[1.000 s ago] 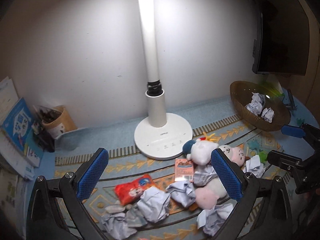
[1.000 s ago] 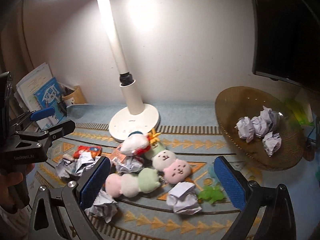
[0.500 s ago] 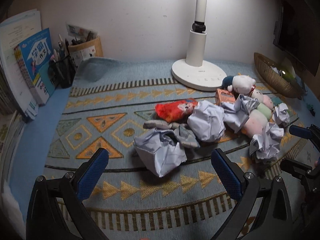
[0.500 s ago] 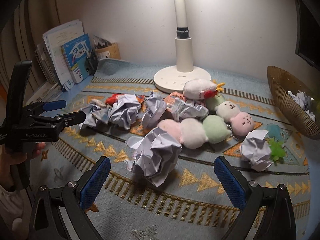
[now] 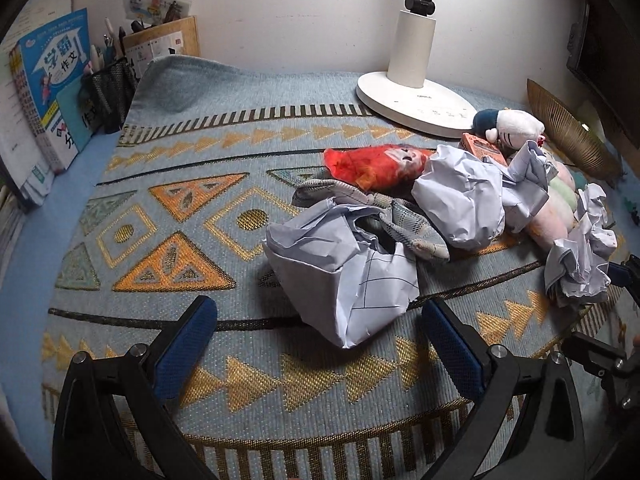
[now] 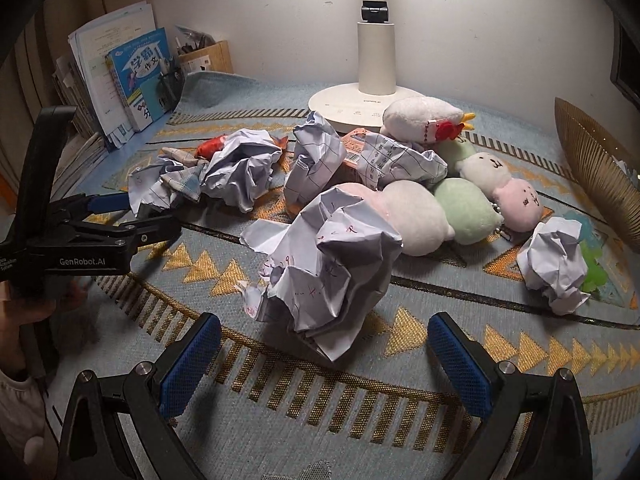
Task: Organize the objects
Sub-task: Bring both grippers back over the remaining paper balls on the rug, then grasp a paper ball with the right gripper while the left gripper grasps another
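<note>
Crumpled paper balls, plush toys and snack packets lie heaped on a patterned mat. My left gripper is open, low over the mat, with a large paper ball just ahead of its blue pads. My right gripper is also open, and another paper ball sits right in front of its gap. Behind that ball lies a row of pastel plush toys. A red packet, a checked cloth and more paper lie further in. Neither gripper holds anything.
A white lamp base stands at the back, with a white plush beside it. A woven basket sits at the right edge. Books and a pen holder line the left wall. A small paper ball lies near the basket.
Both grippers have dropped low and moved in toward the pile. Each now has a paper ball close in front of its open fingers. The objects on the mat have not moved.
</note>
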